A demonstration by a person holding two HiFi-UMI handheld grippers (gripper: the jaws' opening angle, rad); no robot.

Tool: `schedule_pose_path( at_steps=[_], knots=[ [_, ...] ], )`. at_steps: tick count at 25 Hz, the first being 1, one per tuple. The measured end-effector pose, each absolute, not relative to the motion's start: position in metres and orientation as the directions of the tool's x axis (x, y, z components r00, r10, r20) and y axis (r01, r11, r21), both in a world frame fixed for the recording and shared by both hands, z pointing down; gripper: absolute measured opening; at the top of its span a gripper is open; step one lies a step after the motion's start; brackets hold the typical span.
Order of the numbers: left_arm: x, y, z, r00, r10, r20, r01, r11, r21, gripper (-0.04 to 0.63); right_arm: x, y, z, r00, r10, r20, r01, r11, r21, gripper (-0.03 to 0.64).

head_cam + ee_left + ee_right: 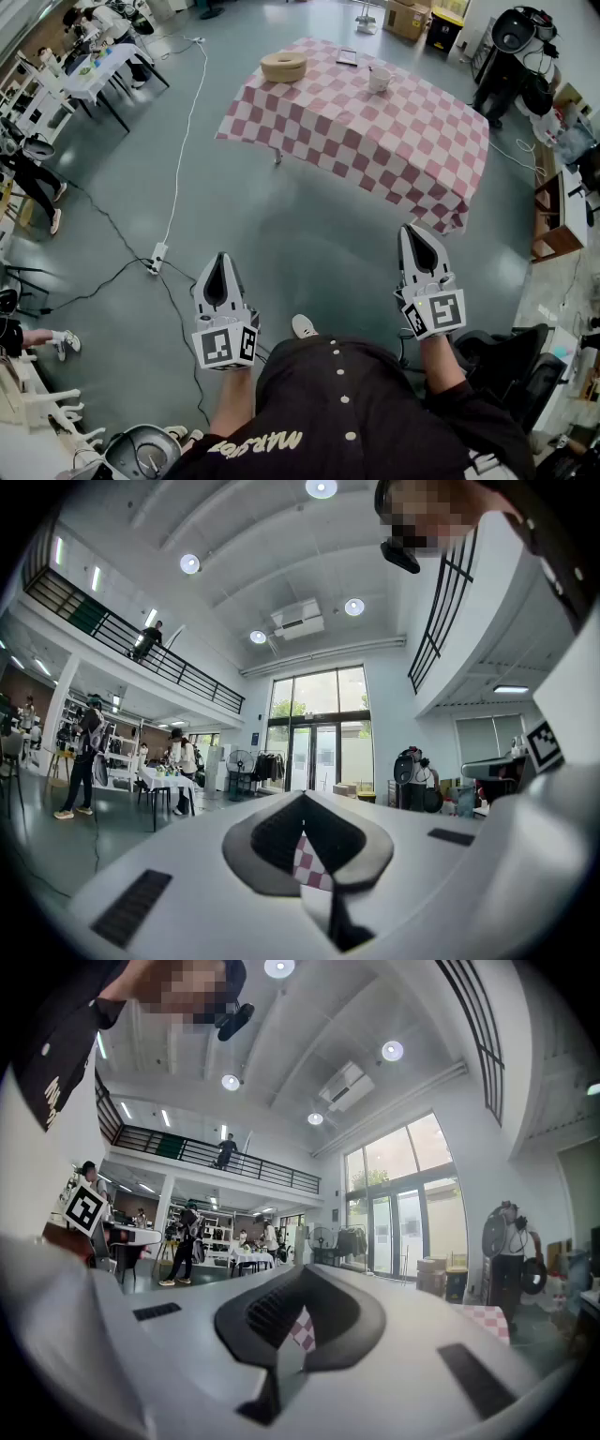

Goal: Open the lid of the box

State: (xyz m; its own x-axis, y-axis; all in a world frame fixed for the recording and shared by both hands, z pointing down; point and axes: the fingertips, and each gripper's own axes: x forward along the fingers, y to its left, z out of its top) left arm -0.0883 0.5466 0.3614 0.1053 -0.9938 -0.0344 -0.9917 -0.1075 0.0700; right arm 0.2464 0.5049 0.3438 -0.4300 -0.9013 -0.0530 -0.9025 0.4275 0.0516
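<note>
A round tan box (pixel 283 67) sits on the far left corner of a table covered in a red-and-white checked cloth (pixel 412 141), well ahead of me across the floor. My left gripper (pixel 222 260) and right gripper (pixel 416 231) are held level in front of my body, far short of the table, jaws together and nothing between them. In the left gripper view the left gripper (pixel 305 797) frames a sliver of the checked cloth (pixel 314 864). The right gripper (pixel 302 1271) shows the same checked cloth (pixel 302 1328) in its own view.
A white cup (pixel 379 80) and a small dark flat item (pixel 347 57) also lie on the table. A power strip (pixel 157 255) with cables crosses the floor at left. A white table with people (pixel 103 66) stands far left; cardboard boxes (pixel 408 17) and black equipment (pixel 511 47) beyond.
</note>
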Motion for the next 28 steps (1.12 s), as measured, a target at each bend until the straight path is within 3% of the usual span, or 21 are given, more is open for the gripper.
schedule_pose_path(
  at_steps=[17, 21, 28],
  knots=[
    [-0.082, 0.541, 0.358, 0.08, -0.996, -0.034, -0.993, -0.083, 0.084, 0.009, 0.248, 0.503, 0.341, -0.471, -0.877, -0.096, -0.881, 0.474, -0.009, 0.007],
    [-0.081, 0.536, 0.357, 0.088, -0.995, -0.035, -0.993, -0.091, 0.077, 0.009, 0.242, 0.498, 0.34, -0.484, -0.869, -0.102, -0.872, 0.489, -0.025, 0.095],
    [-0.092, 0.527, 0.359, 0.082, -0.996, -0.027, -0.993, -0.084, 0.078, 0.009, 0.232, 0.487, 0.339, -0.489, -0.866, -0.099, -0.868, 0.495, -0.041, 0.19]
  ],
)
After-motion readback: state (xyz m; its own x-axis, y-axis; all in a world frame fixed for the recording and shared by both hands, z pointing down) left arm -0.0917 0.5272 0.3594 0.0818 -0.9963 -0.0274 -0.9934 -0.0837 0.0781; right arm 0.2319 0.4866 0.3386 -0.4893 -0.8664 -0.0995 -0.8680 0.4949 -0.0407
